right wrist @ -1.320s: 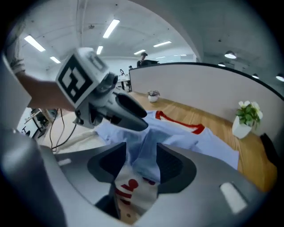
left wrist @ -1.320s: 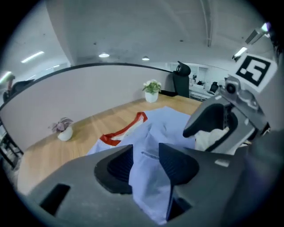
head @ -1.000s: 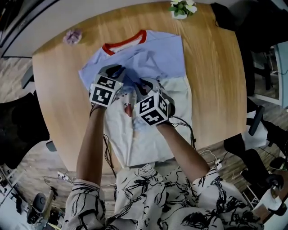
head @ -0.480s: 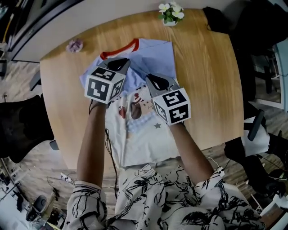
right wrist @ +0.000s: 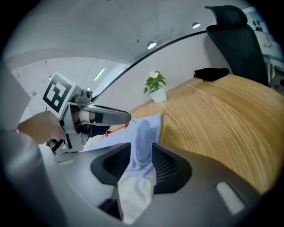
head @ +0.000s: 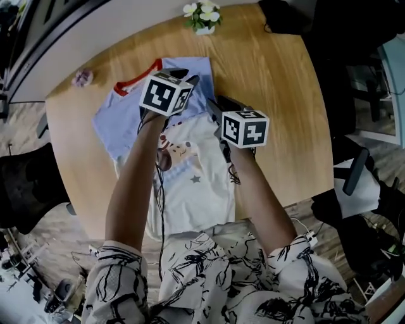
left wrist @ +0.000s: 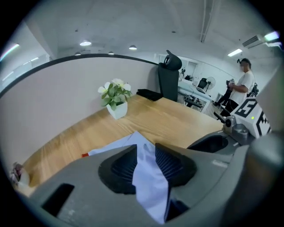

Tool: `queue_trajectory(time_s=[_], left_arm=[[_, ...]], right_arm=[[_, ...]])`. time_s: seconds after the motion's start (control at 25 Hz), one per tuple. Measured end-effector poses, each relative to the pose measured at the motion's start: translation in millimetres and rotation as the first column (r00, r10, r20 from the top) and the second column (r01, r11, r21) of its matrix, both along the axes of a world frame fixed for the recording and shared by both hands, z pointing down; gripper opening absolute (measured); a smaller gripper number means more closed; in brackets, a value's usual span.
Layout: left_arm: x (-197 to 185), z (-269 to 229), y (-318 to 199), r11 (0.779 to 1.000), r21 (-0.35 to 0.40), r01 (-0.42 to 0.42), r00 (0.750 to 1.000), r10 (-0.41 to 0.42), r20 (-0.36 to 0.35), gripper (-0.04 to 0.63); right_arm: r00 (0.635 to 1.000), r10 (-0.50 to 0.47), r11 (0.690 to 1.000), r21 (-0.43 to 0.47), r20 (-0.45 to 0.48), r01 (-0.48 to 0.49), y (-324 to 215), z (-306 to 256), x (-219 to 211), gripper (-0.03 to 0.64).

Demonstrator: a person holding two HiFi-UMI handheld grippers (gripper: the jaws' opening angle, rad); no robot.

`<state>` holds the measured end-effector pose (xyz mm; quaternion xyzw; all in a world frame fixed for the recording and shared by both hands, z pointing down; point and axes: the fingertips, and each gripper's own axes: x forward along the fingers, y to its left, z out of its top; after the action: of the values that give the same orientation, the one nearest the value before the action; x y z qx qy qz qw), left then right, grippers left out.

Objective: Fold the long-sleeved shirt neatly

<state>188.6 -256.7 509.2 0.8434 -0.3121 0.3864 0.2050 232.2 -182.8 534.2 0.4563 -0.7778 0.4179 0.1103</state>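
Head view: shirt (head: 190,183) lies flat on the desk (head: 272,95), white printed front toward the person, light blue part and red collar (head: 136,76) at the far left. Both tools are over the shirt's far end. The left tool (head: 185,76) is by the collar and the right tool (head: 218,106) just beside it. Potted plant (head: 202,16) at the desk's far edge.

Left gripper view: left tool (left wrist: 144,166) jaws a little apart, have just been opening. A strip of the blue cloth (left wrist: 148,177) runs up through the gap and looks slack, not pinched. More blue cloth lies on the desk beyond, well short of the plant (left wrist: 115,99).

Right gripper view: right tool (right wrist: 141,162) jaws also a little apart, just been opening. A bunch of blue-over-white cloth (right wrist: 144,133) sits in the gap and looks loose. Left tool (right wrist: 120,117) close on the left, over the blue part. Bare desk (right wrist: 222,124) to the right.
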Motion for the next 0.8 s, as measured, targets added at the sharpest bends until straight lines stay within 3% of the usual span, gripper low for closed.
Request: queue_trajectory(time_s=[0.08,0.24,0.4,0.52,0.64,0.72,0.8], left_arm=[[2,-4,-1,0.999,0.048,0.019,1.0,-0.018,-0.026,0.162],[-10,-44,12,0.984,0.142,0.106,0.986,-0.086,-0.14,0.211],[-55,-113,58,0.946,0.276,0.169,0.97,-0.11,-0.215,0.264],[-93,-166,117,0.902,0.362,0.236,0.947,-0.129,-0.296,0.293],[-134,-206,182,0.838,0.42,0.349,0.907,-0.189,-0.376,0.302],[-156,-226,226,0.8,0.427,0.42,0.876,-0.235,-0.422,0.309],[-172,-245,274,0.778,0.437,0.452,0.86,-0.25,-0.444,0.313]], right_arm=[[1.0,0.012,1.0,0.009,-0.019,-0.012,-1,0,14,0.204],[0.999,-0.008,0.998,0.056,-0.045,0.011,10,-19,36,0.228],[0.991,-0.095,0.967,0.227,-0.094,0.115,37,-73,34,0.25],[0.979,-0.156,0.904,0.381,-0.132,0.195,76,-121,24,0.268],[0.956,-0.208,0.841,0.461,-0.206,0.283,125,-149,11,0.28],[0.943,-0.227,0.828,0.463,-0.242,0.318,161,-154,3,0.296],[0.932,-0.243,0.828,0.444,-0.268,0.343,203,-154,-5,0.3]])
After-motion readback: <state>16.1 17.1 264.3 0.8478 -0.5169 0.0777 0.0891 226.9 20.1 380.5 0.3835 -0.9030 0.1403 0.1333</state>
